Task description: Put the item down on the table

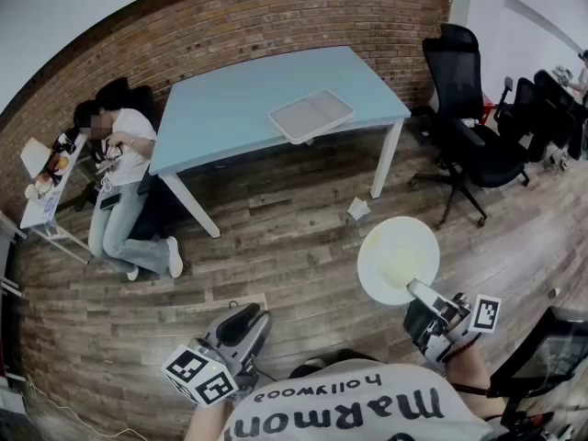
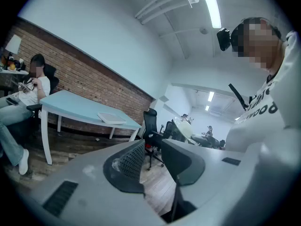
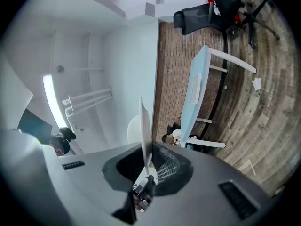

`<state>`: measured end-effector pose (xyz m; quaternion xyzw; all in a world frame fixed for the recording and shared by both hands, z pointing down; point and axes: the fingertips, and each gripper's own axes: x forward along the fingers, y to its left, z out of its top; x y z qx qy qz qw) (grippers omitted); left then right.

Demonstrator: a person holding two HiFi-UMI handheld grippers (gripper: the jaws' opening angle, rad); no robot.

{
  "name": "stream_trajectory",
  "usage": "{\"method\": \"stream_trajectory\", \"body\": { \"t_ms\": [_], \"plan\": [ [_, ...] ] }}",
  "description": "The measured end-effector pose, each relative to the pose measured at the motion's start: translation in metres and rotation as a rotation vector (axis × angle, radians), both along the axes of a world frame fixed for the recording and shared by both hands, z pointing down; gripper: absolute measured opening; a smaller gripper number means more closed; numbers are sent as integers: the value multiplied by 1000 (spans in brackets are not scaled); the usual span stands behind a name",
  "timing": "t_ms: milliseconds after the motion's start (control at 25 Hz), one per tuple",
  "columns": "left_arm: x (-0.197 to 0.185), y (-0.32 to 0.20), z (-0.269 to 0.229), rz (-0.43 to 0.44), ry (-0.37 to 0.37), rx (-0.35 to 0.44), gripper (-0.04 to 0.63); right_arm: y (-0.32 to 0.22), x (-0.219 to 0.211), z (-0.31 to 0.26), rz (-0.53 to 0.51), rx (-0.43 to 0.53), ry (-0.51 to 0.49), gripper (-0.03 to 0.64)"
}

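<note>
A round white plate (image 1: pixel 398 259) hangs over the wooden floor in the head view, with my right gripper (image 1: pixel 424 294) shut on its near rim. In the right gripper view the plate (image 3: pixel 145 126) shows edge-on, pinched between the jaws of that gripper (image 3: pixel 149 161). My left gripper (image 1: pixel 246 322) is low at the left, open, with nothing between its jaws (image 2: pixel 153 157). The light blue table (image 1: pixel 239 99) stands well ahead of both grippers and carries a white tray (image 1: pixel 310 116). The table (image 2: pixel 75 108) and tray (image 2: pixel 111 118) also appear in the left gripper view.
Black office chairs (image 1: pixel 469 118) stand to the right of the table. A person (image 1: pixel 124 182) sits at its left end against the brick wall, beside a small white side table (image 1: pixel 41 191). A scrap of paper (image 1: pixel 358 209) lies on the floor near the table leg.
</note>
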<state>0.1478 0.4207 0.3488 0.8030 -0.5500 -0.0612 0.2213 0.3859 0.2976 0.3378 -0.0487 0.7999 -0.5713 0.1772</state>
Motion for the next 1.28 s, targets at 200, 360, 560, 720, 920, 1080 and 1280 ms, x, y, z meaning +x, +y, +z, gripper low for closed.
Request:
{"method": "stream_trajectory", "body": {
  "t_ms": [200,360,560,720,920,1080,1280],
  "plan": [
    [7,2,-1,-4,3,-2,106,0,9,-6,-4,44,-7,36],
    [11,3,0,-10,8,9,104,-1,10,-8,-14,54,-23,35],
    [-9,10,-1,-125,22,51,95,-5,9,-6,-8,25,-30,35],
    [-31,9,3,-188,63,6,77,-16,6,-3,10,35,-7,36],
    [-58,1,-9,-257,0,49,72,-28,-5,-3,40,28,-29,35],
    [-89,10,-21,-372,2,128,34,-29,-17,4,42,22,-18,35],
    [-117,29,-25,-393,63,185,13,-27,-39,11,51,17,-27,35]
  ]
}}
